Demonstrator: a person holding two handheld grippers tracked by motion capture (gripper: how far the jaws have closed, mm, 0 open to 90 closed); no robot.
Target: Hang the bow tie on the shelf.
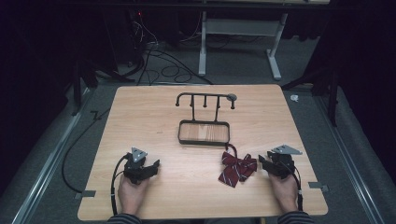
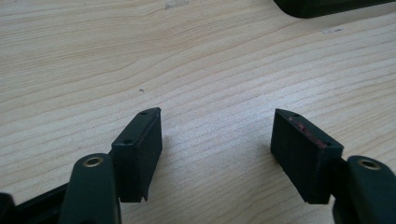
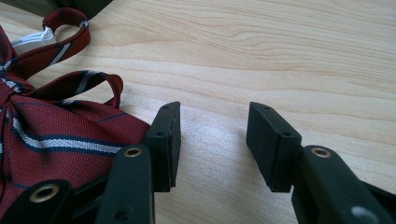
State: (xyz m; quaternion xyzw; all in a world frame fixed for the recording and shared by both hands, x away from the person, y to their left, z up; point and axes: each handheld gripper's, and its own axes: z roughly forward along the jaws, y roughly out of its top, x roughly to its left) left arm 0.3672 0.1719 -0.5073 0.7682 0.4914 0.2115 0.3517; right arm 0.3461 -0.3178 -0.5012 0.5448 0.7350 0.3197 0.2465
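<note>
Just left of the right tool (image 1: 264, 162) lies a dark red bow tie with navy and white stripes (image 1: 238, 168), flat on the pale wooden worktop (image 1: 154, 112) with its strap loop curling away toward the black metal stand with a tray base and a row of hooks (image 1: 204, 116). In the right gripper view the striped cloth (image 3: 51, 135) sits against the outer side of one jaw, not between the two; the jaws stand apart with bare wood in the gap, so this tool grips nothing. Well off to the other side, the left tool (image 1: 156, 164) also rests low on the worktop, its jaws spread wide over plain wood in its own view (image 2: 215, 135).

By my judgement the work has hardly begun: the bow tie is untouched and the hooks on the stand, beyond both tools, hang empty. Picking the tie up and getting it onto the stand all seems left to do.

Both hands sit near the person's edge, forearms coming in low, each tool pointing inward and slightly forward, the right hand (image 1: 284, 185) closest to the cloth.
</note>
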